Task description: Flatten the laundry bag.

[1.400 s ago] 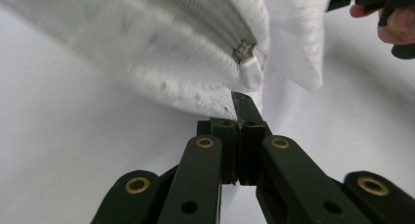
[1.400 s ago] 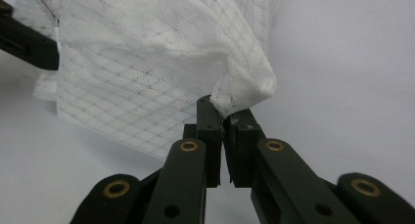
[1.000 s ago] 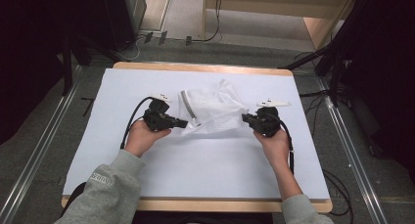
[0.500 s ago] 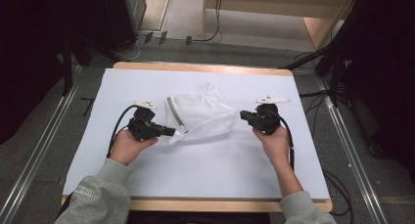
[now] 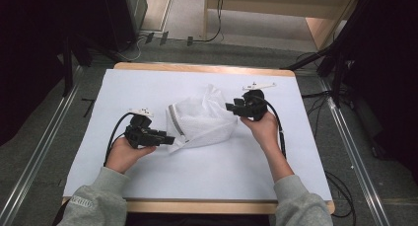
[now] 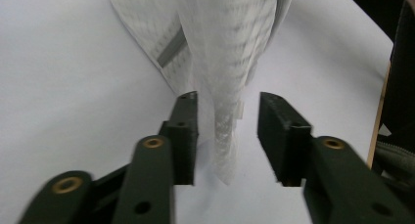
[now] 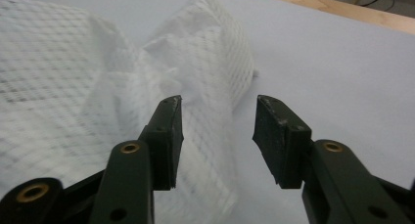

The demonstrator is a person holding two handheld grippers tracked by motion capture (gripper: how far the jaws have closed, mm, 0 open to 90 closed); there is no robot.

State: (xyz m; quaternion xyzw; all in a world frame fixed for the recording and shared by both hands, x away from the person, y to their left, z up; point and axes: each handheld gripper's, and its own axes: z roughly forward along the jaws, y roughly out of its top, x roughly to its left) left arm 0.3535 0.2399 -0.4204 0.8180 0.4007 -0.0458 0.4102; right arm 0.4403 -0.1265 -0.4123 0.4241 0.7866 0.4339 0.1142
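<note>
High view: white mesh bag (image 5: pixel 202 120) lies between both parted hand-held grippers.

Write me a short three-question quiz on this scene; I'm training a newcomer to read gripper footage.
1. True or false: the left gripper has its jaws clamped shut on the white mesh laundry bag.
2. What covers the wooden table?
A. a white sheet
B. a green mat
C. a metal tray
3. Which part of the bag lies between the right gripper's jaws?

Key
1. False: the jaws have just been opening; a fold of mesh stands between them, unpressed.
2. A, the white sheet.
3. A fold of mesh at the bag's edge, with the jaws apart, having just been opening.
</note>
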